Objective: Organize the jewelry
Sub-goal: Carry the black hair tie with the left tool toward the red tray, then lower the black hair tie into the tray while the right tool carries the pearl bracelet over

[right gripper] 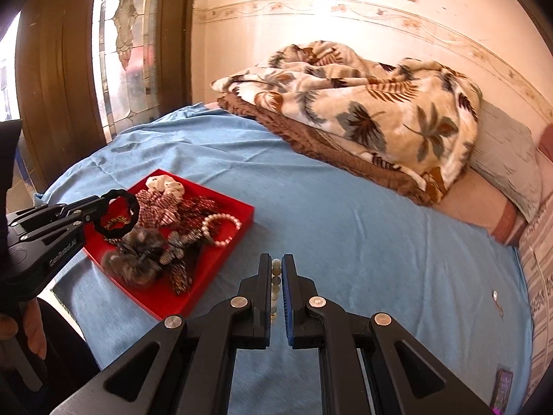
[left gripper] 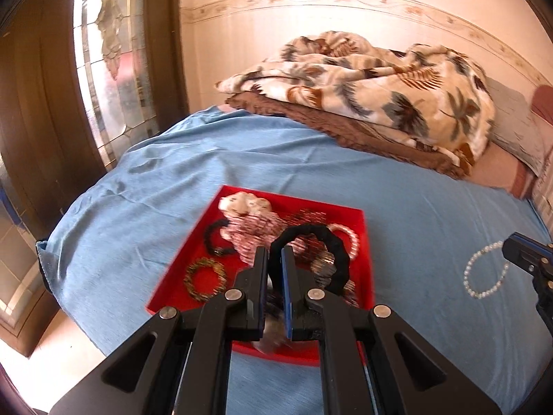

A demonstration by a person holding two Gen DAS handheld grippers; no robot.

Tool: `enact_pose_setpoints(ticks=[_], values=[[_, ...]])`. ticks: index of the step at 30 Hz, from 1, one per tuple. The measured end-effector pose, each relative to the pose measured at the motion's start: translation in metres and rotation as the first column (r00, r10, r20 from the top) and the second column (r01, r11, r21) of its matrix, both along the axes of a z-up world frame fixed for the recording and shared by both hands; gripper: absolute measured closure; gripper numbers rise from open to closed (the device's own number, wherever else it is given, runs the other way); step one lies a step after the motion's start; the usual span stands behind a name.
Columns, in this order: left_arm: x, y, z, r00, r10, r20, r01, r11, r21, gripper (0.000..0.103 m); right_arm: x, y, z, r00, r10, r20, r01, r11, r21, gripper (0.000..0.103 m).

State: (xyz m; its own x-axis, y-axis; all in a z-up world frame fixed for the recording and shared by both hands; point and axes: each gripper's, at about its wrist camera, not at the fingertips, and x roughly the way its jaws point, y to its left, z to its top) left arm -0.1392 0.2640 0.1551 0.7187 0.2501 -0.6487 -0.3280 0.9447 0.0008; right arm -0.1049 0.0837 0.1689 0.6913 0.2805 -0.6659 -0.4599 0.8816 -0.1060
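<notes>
A red tray (left gripper: 363, 269) on the blue bedsheet holds several bracelets, scrunchies and beaded pieces; it also shows in the right wrist view (right gripper: 238, 228). My left gripper (left gripper: 275, 254) is shut on a black ruffled scrunchie (left gripper: 331, 242) and holds it above the tray; the right wrist view shows it too (right gripper: 119, 214). My right gripper (right gripper: 276, 264) is shut on a white pearl bracelet (right gripper: 275, 283), right of the tray. In the left wrist view the pearl bracelet (left gripper: 484, 269) hangs from the right gripper (left gripper: 518, 247) over the sheet.
A palm-print blanket (right gripper: 363, 103) on a brown throw (right gripper: 311, 138) lies at the back of the bed. Pillows (right gripper: 508, 166) are at the far right. A wooden door and glass panel (right gripper: 128, 52) stand at the left. A small metal item (right gripper: 495, 295) lies on the sheet.
</notes>
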Motion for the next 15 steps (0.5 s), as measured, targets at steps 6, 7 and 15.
enact_pose_setpoints(ticks=[6,7,15], values=[[0.009,0.032,-0.001,0.999,0.045,0.012,-0.044,0.999,-0.014,0.096,0.008,0.033,0.0,0.999,0.048,0.002,-0.048,0.999,-0.025,0.096],[0.012,0.037,-0.001,0.999,0.05,0.013,-0.049,0.999,-0.014,0.096,0.01,0.039,0.0,0.998,0.055,0.001,-0.055,0.998,-0.029,0.096],[0.018,0.062,-0.01,0.997,0.082,0.004,-0.082,0.996,-0.028,0.096,0.015,0.071,-0.003,0.995,0.102,-0.006,-0.102,0.994,-0.045,0.096]])
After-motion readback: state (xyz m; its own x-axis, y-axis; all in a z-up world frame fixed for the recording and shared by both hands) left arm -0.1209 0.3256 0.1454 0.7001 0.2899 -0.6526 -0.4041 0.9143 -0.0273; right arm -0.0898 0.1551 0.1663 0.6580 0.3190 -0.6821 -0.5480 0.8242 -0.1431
